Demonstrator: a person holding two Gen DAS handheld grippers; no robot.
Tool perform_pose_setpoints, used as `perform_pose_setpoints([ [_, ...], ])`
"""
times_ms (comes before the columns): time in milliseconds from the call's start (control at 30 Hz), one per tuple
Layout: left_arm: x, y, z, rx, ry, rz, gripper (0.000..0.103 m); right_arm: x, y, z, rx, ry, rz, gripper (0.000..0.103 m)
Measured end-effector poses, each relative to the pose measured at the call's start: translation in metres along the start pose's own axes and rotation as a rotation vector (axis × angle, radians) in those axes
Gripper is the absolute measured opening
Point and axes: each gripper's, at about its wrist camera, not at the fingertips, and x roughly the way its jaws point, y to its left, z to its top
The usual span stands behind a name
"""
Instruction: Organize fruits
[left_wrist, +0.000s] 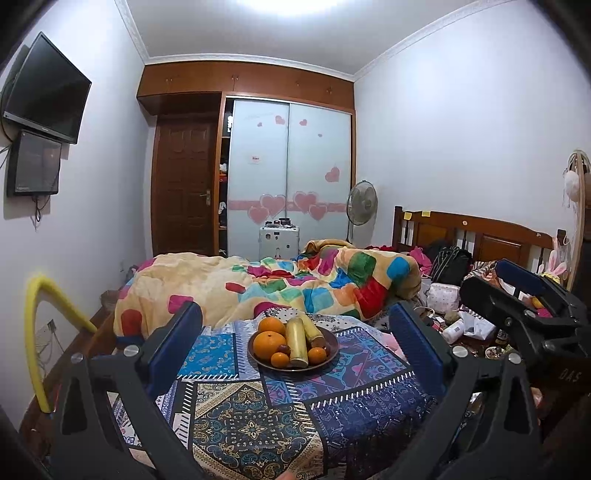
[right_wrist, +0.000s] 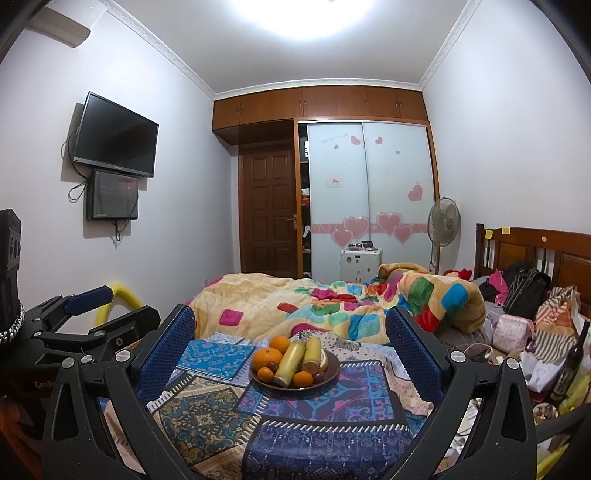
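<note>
A dark brown plate (left_wrist: 330, 350) (right_wrist: 332, 369) sits on a patterned cloth (left_wrist: 240, 417) (right_wrist: 207, 417). It holds large oranges (left_wrist: 269, 345) (right_wrist: 266, 357), small oranges (left_wrist: 279, 359) (right_wrist: 302, 378), two yellow sugarcane-like sticks (left_wrist: 297, 341) (right_wrist: 290, 361) and small dark red fruits (left_wrist: 283, 348). My left gripper (left_wrist: 295, 332) is open and empty, held back from the plate. My right gripper (right_wrist: 290, 338) is open and empty, also short of the plate. The right gripper shows at the right of the left wrist view (left_wrist: 524, 299); the left one shows at the left of the right wrist view (right_wrist: 88, 306).
A rumpled colourful blanket (left_wrist: 295, 280) (right_wrist: 332, 299) lies on the bed behind the cloth. Bags and clutter (left_wrist: 450, 295) (right_wrist: 524, 325) fill the right side by the wooden headboard (right_wrist: 535, 251). A dark bottle (right_wrist: 570, 365) stands at right. A yellow foam bar (left_wrist: 37, 332) is at left.
</note>
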Motion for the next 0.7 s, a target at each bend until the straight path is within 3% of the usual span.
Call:
perform_pose_setpoints([
  [700, 0.0013, 0.0005, -0.0017, -0.004, 0.021, -0.026, 0.103, 0.0048, 0.0013, -0.0001, 0.003, 0.010, 0.002, 0.103],
])
